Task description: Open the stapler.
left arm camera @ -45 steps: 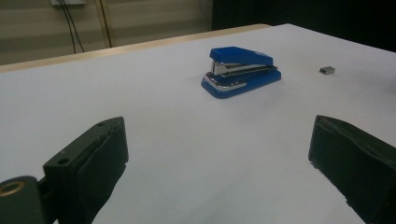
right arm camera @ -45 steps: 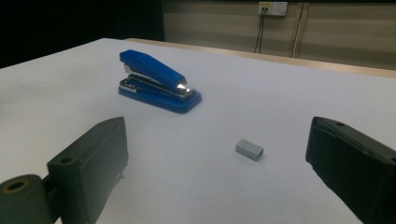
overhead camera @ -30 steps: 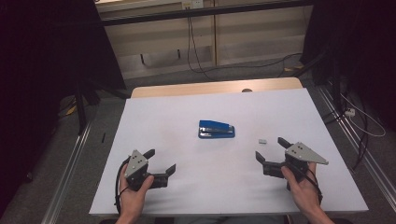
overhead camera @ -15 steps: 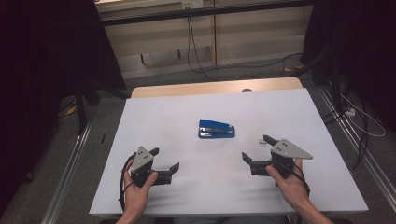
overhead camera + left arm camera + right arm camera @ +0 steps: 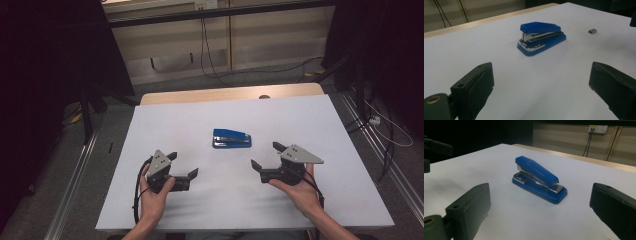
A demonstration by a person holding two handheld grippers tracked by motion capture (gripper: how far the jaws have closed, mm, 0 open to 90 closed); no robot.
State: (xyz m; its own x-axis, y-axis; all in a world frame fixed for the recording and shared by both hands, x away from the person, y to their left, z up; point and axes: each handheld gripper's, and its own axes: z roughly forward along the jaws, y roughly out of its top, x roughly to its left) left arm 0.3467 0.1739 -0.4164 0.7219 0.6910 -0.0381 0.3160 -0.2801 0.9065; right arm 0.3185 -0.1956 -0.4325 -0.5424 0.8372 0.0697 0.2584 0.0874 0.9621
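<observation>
A blue stapler (image 5: 231,138) lies flat in the middle of the white table top (image 5: 325,120), shut, its long side running left to right. My left gripper (image 5: 182,164) stands open near the front left, pointing at the stapler (image 5: 541,37) with nothing between its fingers (image 5: 474,83). My right gripper (image 5: 265,155) is open at the front right, close to the stapler (image 5: 537,178) and aimed at its side. A small grey block of staples (image 5: 592,31) rests on the table to the stapler's right.
A strip of bare wood (image 5: 175,96) edges the table's far side. Black cables (image 5: 215,65) trail over the floor behind it. Dark curtains hang left and right. Metal rails (image 5: 75,175) run along the floor on both sides.
My right gripper has slid left toward the stapler and now covers the staple block in the high view. My left gripper has crept slightly right. Both stayed open.
</observation>
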